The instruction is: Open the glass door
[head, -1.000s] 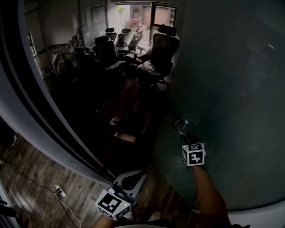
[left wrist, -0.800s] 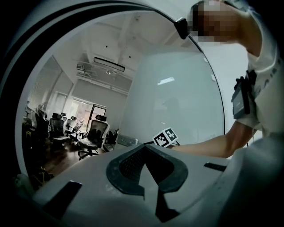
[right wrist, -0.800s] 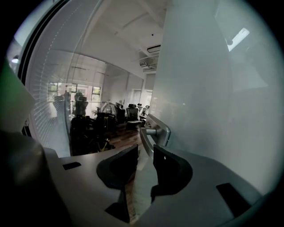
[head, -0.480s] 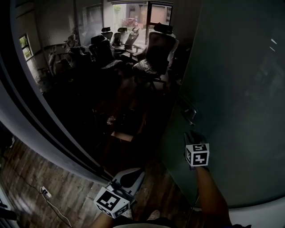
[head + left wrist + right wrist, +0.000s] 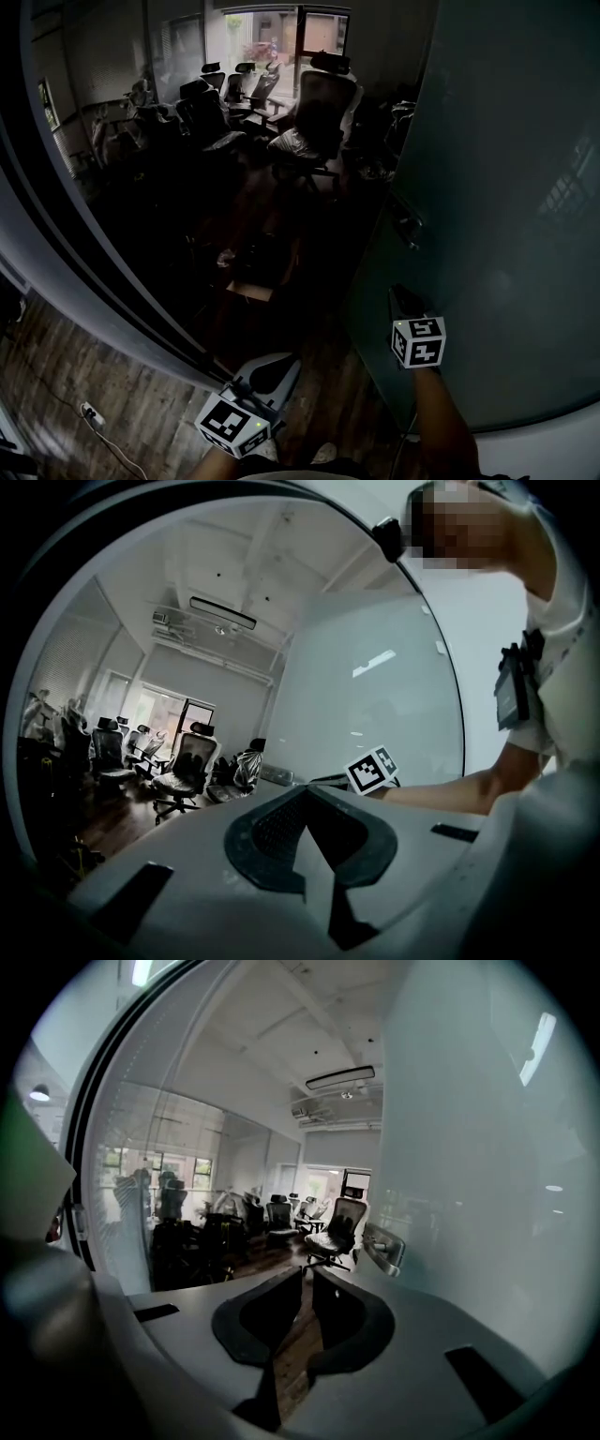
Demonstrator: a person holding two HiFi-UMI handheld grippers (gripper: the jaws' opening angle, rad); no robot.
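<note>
The frosted glass door (image 5: pixel 506 187) stands swung open on the right, with its metal lever handle (image 5: pixel 409 232) near the door's free edge. My right gripper (image 5: pixel 401 298) hangs a little below and in front of the handle, apart from it. Its jaws are closing with nothing between them. In the right gripper view the handle (image 5: pixel 384 1246) shows just right of my right gripper (image 5: pixel 307 1274), beside the door (image 5: pixel 469 1147). My left gripper (image 5: pixel 267 375) is low near the floor, jaws together and empty; in its own view this left gripper (image 5: pixel 305 794) points level into the room.
Through the doorway lies a dim meeting room with several office chairs (image 5: pixel 319 103) and a cardboard box (image 5: pixel 248 286) on the floor. A dark door frame (image 5: pixel 84 234) curves down the left. A power strip (image 5: pixel 91 411) lies on the wooden floor at lower left.
The door has swung further open, carrying its handle up and away. My right gripper has come off the handle and now sits below it. The left gripper has hardly moved.
</note>
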